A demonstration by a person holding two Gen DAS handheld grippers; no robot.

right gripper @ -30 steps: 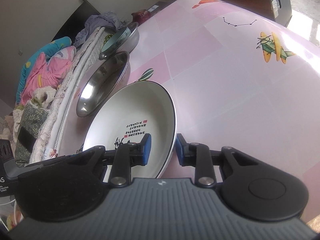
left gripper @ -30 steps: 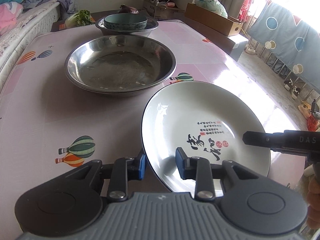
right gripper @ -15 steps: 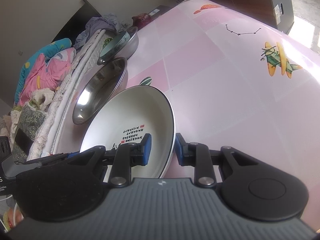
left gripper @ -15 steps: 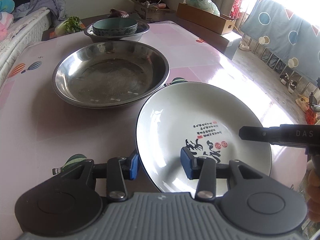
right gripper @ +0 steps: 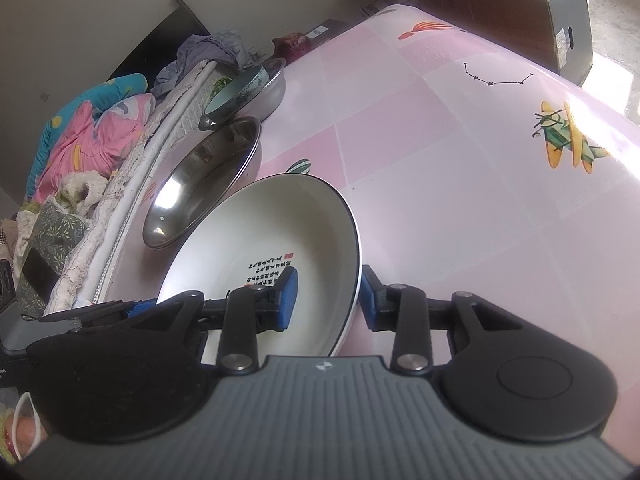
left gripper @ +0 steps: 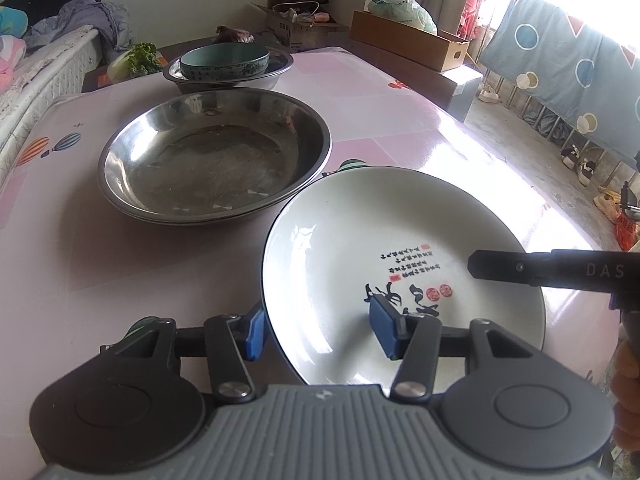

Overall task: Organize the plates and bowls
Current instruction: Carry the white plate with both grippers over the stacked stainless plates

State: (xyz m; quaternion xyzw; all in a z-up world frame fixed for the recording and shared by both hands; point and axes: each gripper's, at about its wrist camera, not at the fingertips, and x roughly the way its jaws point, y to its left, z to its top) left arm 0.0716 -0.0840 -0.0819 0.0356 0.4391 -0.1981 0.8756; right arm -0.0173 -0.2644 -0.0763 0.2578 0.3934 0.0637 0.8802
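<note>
Now your left tongs (left gripper: 320,334) gape wide astride white plate (left gripper: 400,264) rim, lower centre; right tongs (right gripper: 327,294) parted astride opposite rim, not gripping. Steel basin (left gripper: 216,160) upper left on tabletop (left gripper: 80,260).

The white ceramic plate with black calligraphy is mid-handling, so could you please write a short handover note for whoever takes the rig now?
Left gripper: open, fingers straddling the near-left rim of the white ceramic plate with black calligraphy, not clamped.
Right gripper: open, fingers either side of the plate's right rim.
Large stainless steel basin lies just beyond the plate; behind it, a teal ceramic bowl sits inside a smaller steel bowl.
Done: teal bowl nested.
Left: the plate, on the pink tablecloth, probably needs regripping and stacking.
</note>
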